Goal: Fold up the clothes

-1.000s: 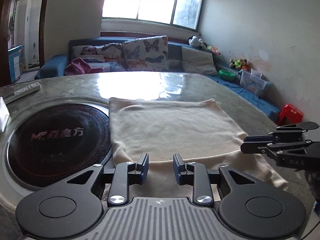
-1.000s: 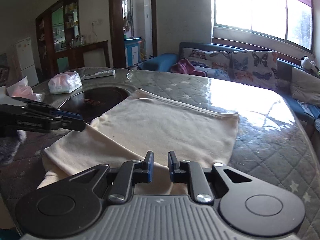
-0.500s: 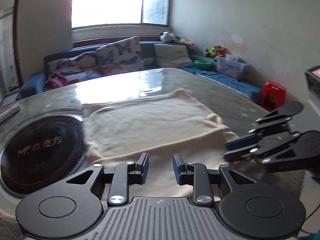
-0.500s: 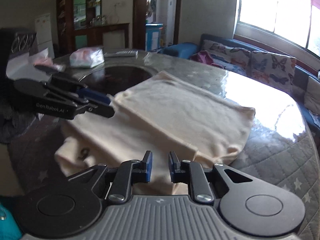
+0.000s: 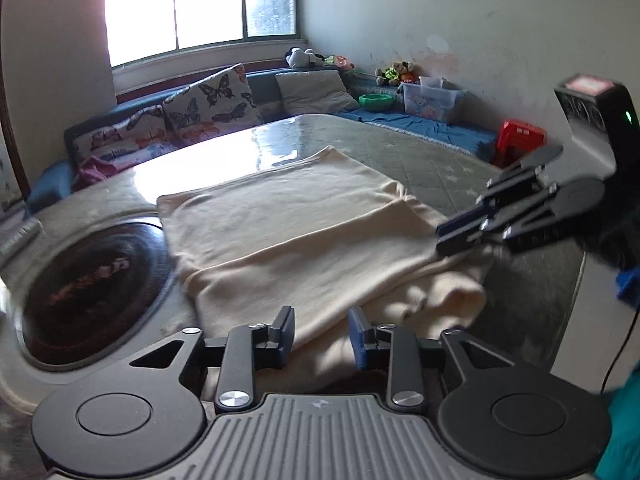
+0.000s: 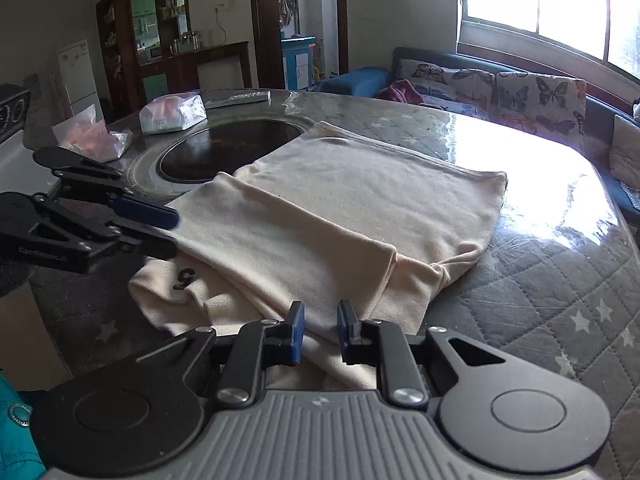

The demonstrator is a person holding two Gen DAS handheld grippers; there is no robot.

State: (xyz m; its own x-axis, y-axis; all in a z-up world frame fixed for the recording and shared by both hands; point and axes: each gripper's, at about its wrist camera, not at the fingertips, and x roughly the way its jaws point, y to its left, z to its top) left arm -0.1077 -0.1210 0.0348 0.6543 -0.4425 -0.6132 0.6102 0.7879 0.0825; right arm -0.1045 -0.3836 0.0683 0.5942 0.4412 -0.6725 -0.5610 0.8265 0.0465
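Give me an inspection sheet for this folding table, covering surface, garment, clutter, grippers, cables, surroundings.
Surface: quilted table under clear cover, dark round inset.
Job's things: cream garment, lying partly folded, near edge bunched.
Clutter: two plastic bags, remote.
Grippers: left gripper and right gripper both open, low over the garment's near edge.
Cables: thin black cable off the table's right.
Surroundings: sofa with butterfly cushions, window, red stool.

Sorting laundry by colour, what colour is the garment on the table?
Plain cream garment with a small black mark, clearest in the right wrist view.
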